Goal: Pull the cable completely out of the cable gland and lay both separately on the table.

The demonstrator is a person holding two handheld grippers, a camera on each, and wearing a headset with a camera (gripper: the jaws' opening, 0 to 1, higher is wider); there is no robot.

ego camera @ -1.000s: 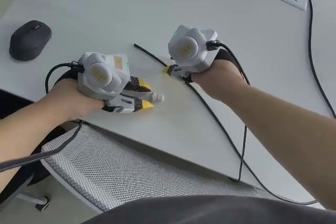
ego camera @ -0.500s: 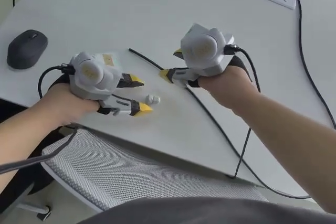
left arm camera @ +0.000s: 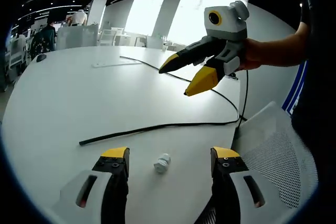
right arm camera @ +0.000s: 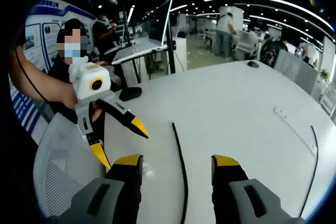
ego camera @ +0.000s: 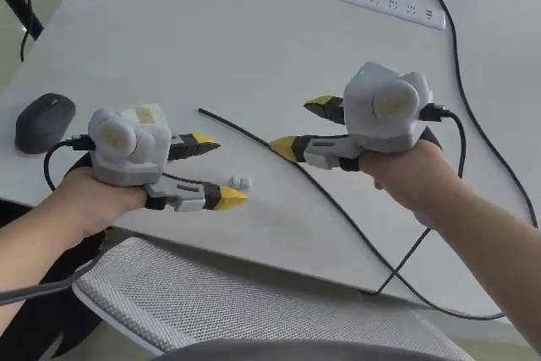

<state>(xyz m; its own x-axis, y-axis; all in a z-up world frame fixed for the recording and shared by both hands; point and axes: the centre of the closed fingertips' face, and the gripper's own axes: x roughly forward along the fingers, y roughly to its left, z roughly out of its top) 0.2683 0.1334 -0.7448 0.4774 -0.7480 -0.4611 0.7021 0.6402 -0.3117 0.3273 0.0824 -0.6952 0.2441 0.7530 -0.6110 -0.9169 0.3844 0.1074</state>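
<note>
A small white cable gland [ego camera: 241,183] lies on the white table near its front edge, also seen between my left jaws as gland [left arm camera: 163,162]. The thin black cable [ego camera: 254,137] lies apart from it, running from mid-table toward the front right; it is the cable [left arm camera: 157,127] and cable [right arm camera: 181,166] in the gripper views. My left gripper [ego camera: 218,171] hovers open just left of the gland, holding nothing. My right gripper [ego camera: 304,127] is raised above the cable, open and empty.
A black mouse [ego camera: 44,121] sits at the table's left edge. A white power strip [ego camera: 380,2] lies at the back, with a black cord [ego camera: 473,116] running down the right side. A mesh chair [ego camera: 237,302] stands below the front edge.
Both grippers have opened and lifted off the table. The left one let the gland go and drew left; the right one let the cable go and rose to the right.
</note>
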